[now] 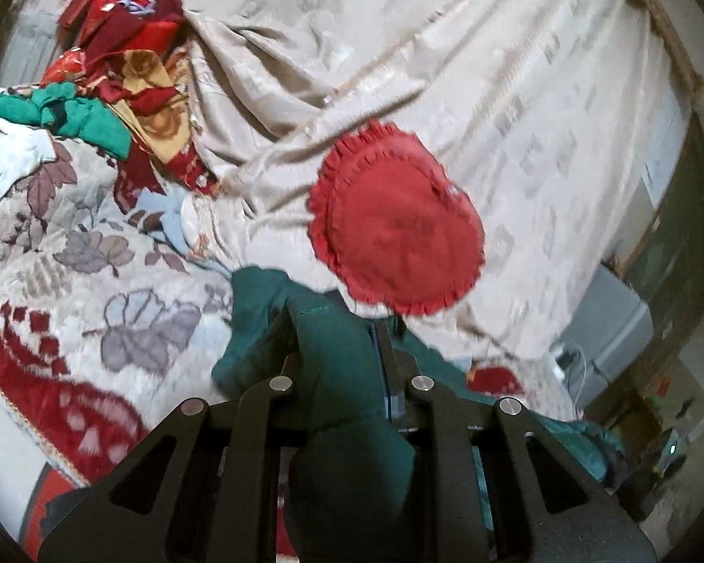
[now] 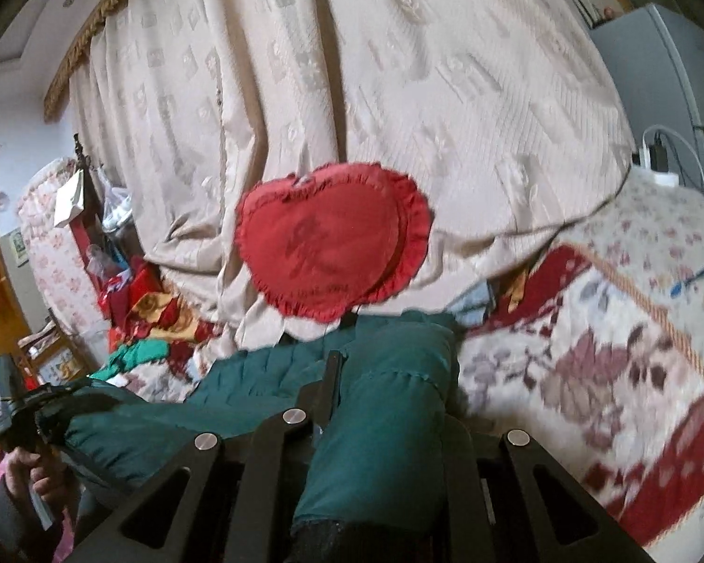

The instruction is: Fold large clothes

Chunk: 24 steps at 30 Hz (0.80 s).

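green jacket (image 2: pixel 389 403) between right gripper (image 2: pixel 380 375) fingers

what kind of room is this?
Likely a home bedroom: a bed under a floral blanket, a red heart-shaped cushion against long beige curtains, and loose clothes piled to one side.

Your two wrist cameras look forward along their fingers, close over the bed; both share the heart-shaped red cushion (image 1: pixel 396 223) (image 2: pixel 331 239) against the beige curtain (image 1: pixel 516 70) (image 2: pixel 375 70).
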Motion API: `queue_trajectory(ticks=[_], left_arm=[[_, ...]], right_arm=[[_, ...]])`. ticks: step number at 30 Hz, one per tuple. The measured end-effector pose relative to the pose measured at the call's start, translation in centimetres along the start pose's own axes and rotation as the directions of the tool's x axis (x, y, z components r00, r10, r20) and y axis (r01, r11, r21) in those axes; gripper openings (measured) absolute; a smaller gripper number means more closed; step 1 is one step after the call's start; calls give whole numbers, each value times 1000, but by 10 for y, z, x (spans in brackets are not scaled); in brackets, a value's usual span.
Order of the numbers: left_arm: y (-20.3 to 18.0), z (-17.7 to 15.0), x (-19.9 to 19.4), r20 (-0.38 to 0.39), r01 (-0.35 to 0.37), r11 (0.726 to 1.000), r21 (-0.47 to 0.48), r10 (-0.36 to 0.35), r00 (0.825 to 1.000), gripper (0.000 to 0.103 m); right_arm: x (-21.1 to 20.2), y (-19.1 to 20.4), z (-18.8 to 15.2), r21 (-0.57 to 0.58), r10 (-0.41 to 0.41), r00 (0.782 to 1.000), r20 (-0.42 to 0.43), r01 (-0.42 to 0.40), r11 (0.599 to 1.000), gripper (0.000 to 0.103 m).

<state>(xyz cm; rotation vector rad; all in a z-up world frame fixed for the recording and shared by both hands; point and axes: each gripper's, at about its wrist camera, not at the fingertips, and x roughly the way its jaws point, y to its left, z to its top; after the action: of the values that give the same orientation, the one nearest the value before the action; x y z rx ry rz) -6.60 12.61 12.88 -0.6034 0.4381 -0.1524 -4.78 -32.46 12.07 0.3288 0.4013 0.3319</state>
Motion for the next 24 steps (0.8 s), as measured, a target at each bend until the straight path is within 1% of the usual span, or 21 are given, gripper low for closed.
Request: queue_trajectory(ticks=[2, 6, 9, 12, 13, 14, 15, 17, 18, 21, 23, 24], left_arm=[[1, 8, 9, 3, -22, 999, -28, 22, 1000, 16], [4, 17, 36, 4, -55, 998, -39, 56, 998, 16], [14, 24, 70, -24, -96, 994, -60, 94, 995, 16], [19, 32, 113, -45, -152, 988, -34, 151, 988, 16], [21, 34, 127, -56, -169, 985, -24, 167, 984, 16], [24, 35, 140, -66, -188, 982, -17, 187, 980, 16], [27, 36, 152, -75, -207, 978, -10, 206, 976, 16], [34, 35, 175, -98, -241, 970, -8, 240, 966, 17], [37, 35, 182, -108, -253, 967, -13, 250, 962, 18], [52, 32, 212, -154, -313, 949, -39, 303, 940, 20], [57, 31, 226, -166, -338, 940, -37, 328, 930, 20], [58, 31, 233, -174, -347, 937, -34, 337, 925, 20]], right_arm=[[8, 0, 9, 6, -7, 1000, 16, 7, 1000, 13], [35, 0, 24, 2, -24, 1000, 16, 24, 1000, 13], [61, -6, 33, 28, -24, 1000, -7, 24, 999, 13], [99, -12, 43, 40, -34, 998, -56, 36, 999, 13], [111, -15, 46, 45, -42, 996, -73, 45, 998, 13], [144, -22, 52, 64, -64, 989, -130, 73, 995, 13], [144, -22, 52, 64, -64, 989, -130, 73, 995, 13], [171, -30, 56, 87, -70, 984, -164, 85, 993, 13], [188, -33, 57, 87, -82, 979, -184, 99, 991, 13], [225, -43, 57, 87, -107, 967, -233, 131, 988, 13], [246, -48, 54, 83, -117, 959, -259, 143, 986, 13], [260, -50, 51, 67, -129, 951, -283, 153, 986, 13]])
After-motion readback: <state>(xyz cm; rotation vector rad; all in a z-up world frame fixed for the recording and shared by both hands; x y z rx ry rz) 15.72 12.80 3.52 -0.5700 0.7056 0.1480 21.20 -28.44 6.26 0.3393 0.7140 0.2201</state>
